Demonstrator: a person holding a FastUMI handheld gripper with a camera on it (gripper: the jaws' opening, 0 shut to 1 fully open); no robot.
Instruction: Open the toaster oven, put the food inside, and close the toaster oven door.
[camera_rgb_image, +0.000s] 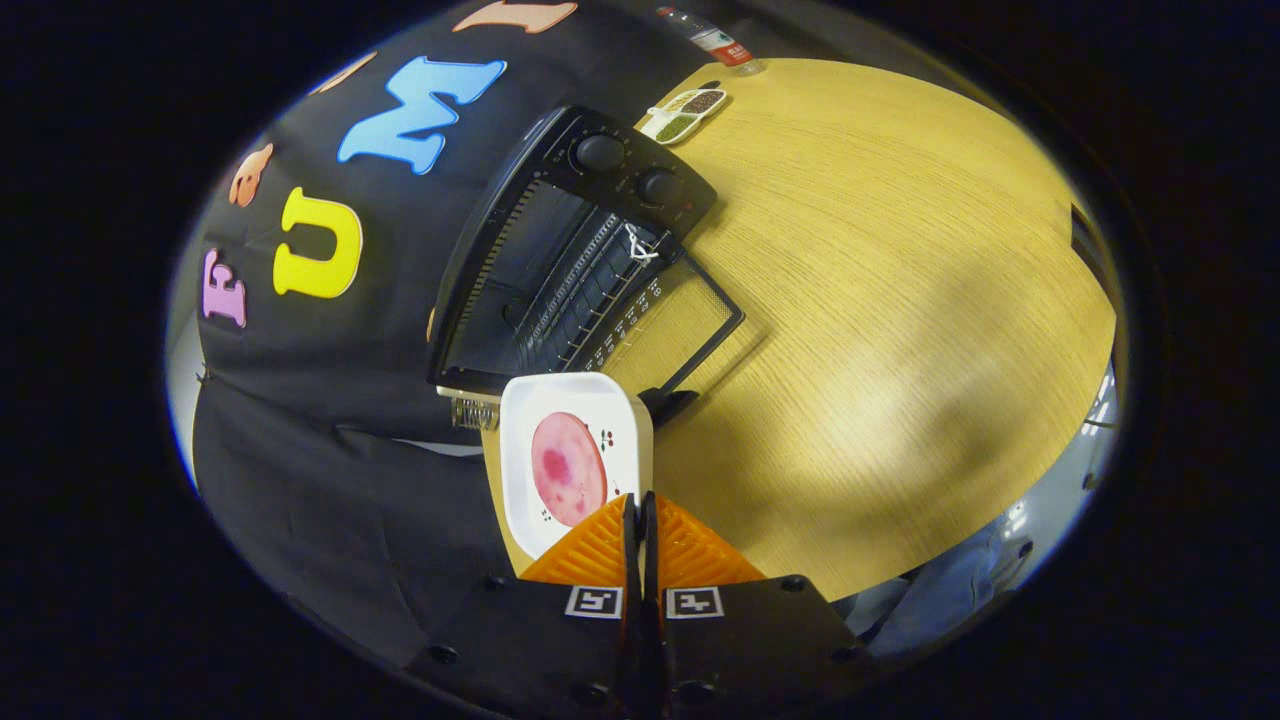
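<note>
Gripper view: fingers (640, 520) clamping plate (520, 440), open toaster oven (560, 270) beyond.

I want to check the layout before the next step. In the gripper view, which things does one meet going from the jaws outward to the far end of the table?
Gripper, jaws closed on the white plate with pink food → open toaster oven → small seasoning tray → bottle.

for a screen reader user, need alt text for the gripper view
The tool is shut on the rim of a white plate carrying a pink slice of food, held before an open toaster oven on a wooden table.
</note>
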